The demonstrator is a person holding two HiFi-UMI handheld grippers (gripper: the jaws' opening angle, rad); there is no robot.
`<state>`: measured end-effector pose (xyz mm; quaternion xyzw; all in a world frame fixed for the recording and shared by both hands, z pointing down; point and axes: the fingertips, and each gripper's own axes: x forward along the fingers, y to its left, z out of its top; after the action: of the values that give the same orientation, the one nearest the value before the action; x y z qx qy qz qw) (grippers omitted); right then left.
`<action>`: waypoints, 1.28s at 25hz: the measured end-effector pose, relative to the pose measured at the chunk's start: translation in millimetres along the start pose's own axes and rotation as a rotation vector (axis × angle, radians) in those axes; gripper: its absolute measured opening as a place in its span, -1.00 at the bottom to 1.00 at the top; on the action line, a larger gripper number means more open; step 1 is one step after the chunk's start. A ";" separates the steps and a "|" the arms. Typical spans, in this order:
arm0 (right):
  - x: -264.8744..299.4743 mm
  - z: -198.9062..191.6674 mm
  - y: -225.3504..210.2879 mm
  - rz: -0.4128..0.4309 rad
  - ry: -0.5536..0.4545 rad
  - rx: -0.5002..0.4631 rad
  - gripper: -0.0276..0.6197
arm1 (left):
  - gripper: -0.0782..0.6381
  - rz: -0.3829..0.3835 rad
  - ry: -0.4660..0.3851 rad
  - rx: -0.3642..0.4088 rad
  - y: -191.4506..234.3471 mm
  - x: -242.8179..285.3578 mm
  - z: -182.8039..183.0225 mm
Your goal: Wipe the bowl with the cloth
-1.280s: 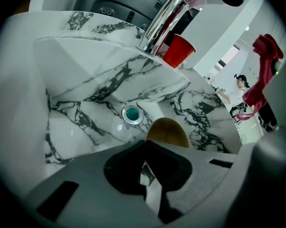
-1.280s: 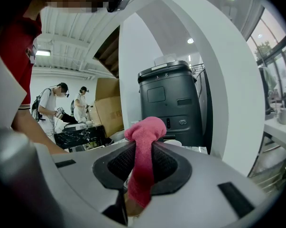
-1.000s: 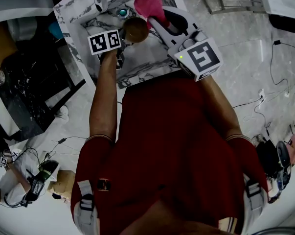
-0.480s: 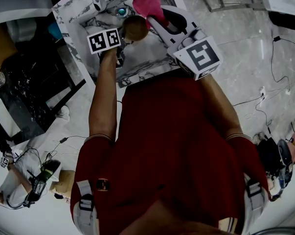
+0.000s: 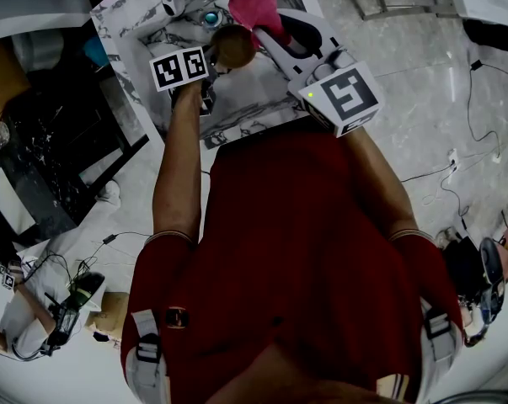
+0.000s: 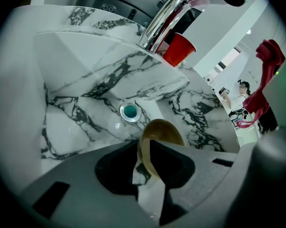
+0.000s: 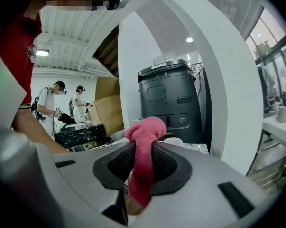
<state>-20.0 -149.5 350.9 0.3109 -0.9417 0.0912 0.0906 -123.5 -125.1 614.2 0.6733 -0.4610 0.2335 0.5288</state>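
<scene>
I am looking down into the white marble sink (image 5: 245, 99) from above; the brown bowl (image 5: 234, 47) is over the basin, toward the back side, close to the round drain (image 5: 210, 19); my left gripper (image 5: 211, 64) reaches down to it from the left side of the sink; in the left gripper view the bowl (image 6: 164, 129) is tipped up on its edge, and its thin rim stands between the two fingers of the left gripper (image 6: 143, 148); those fingers have just been opening, so now they are apart, and I can see a bit of the marble between the left finger and the rim; the rim is close against the right finger; I cannot tell if the bowl sits on the sink floor; the drain (image 6: 130, 111) with its green middle is just behind the bowl, and the shiny tap (image 6: 161, 23) and a red cup (image 6: 178, 49) are at the back edge of the sink (image 6: 76, 103); my right gripper (image 5: 269, 34) comes in from the right side and is held up above the sink, just beside the bowl; its fingers are pressed together on the pink cloth (image 5: 255, 7); in the right gripper view the cloth (image 7: 143, 160) is pinched in the middle of the right gripper (image 7: 143, 148), with a round lump sticking up above the fingers and a tail hanging down below them; the cloth is not touching the bowl.
</scene>
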 end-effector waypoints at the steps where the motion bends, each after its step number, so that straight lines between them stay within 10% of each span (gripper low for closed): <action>1: -0.2 0.1 0.3 0.000 -0.001 0.000 -0.66 | -0.58 0.000 -0.001 0.000 -0.3 -0.5 0.0; 14: -4.3 3.0 7.0 0.000 -0.011 -0.005 -0.66 | -0.44 0.044 -0.087 0.084 -7.8 -26.6 11.9; 32: -23.0 19.4 22.3 0.017 -0.040 -0.037 -0.66 | -0.44 0.004 -0.419 0.212 -65.4 -122.1 52.4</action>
<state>-17.5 -123.3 324.4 0.3031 -0.9474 0.0683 0.0767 -132.6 -127.0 466.4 0.7579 -0.5351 0.1366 0.3473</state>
